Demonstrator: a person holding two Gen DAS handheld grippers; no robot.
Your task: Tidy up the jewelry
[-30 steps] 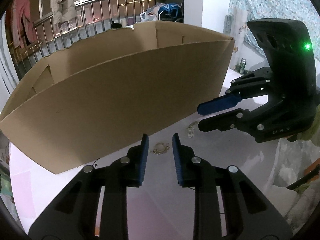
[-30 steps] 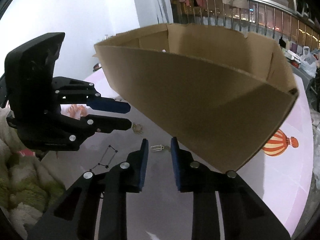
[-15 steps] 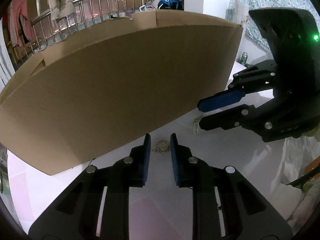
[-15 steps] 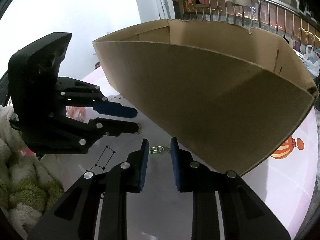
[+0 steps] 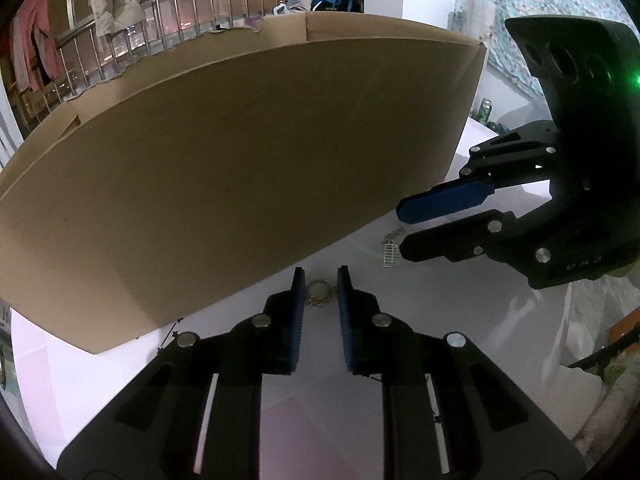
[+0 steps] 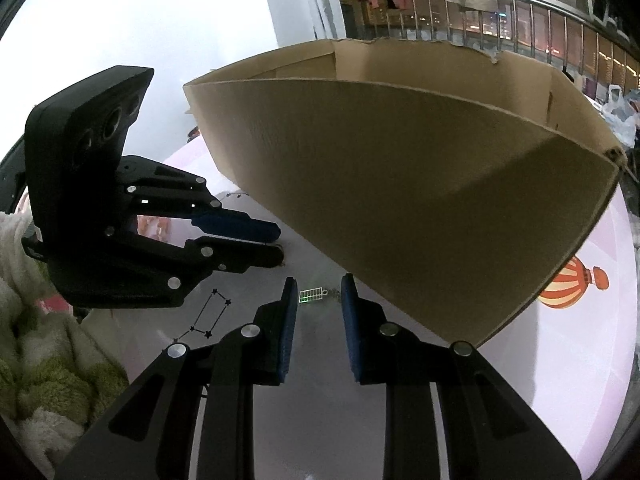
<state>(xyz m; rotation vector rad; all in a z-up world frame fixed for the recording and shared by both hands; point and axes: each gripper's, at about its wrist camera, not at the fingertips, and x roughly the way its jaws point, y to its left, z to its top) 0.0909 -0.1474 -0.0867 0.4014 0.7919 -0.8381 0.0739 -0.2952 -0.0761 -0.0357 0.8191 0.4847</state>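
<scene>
A small gold ring-shaped jewel (image 5: 318, 294) lies on the pale table between the blue pads of my left gripper (image 5: 320, 280). Its jaws are closing, and a thin gap still shows on each side of the jewel. A small silver rectangular pendant (image 6: 311, 295) lies on the table between the tips of my right gripper (image 6: 319, 286), near the left pad and untouched. In the left wrist view the same pendant (image 5: 391, 254) sits just under the right gripper (image 5: 402, 226). In the right wrist view the left gripper (image 6: 280, 244) reaches in from the left.
A large open cardboard box (image 5: 240, 160) (image 6: 420, 180) stands close behind both jewels and fills the middle of both views. The table top bears a hot-air balloon picture (image 6: 572, 284) and a star-line drawing (image 6: 210, 314). Fluffy green-white fabric (image 6: 40, 360) lies at the left edge.
The left gripper's jaws have narrowed around the gold jewel, and it has edged towards the box. The right gripper and the silver pendant have stayed put.
</scene>
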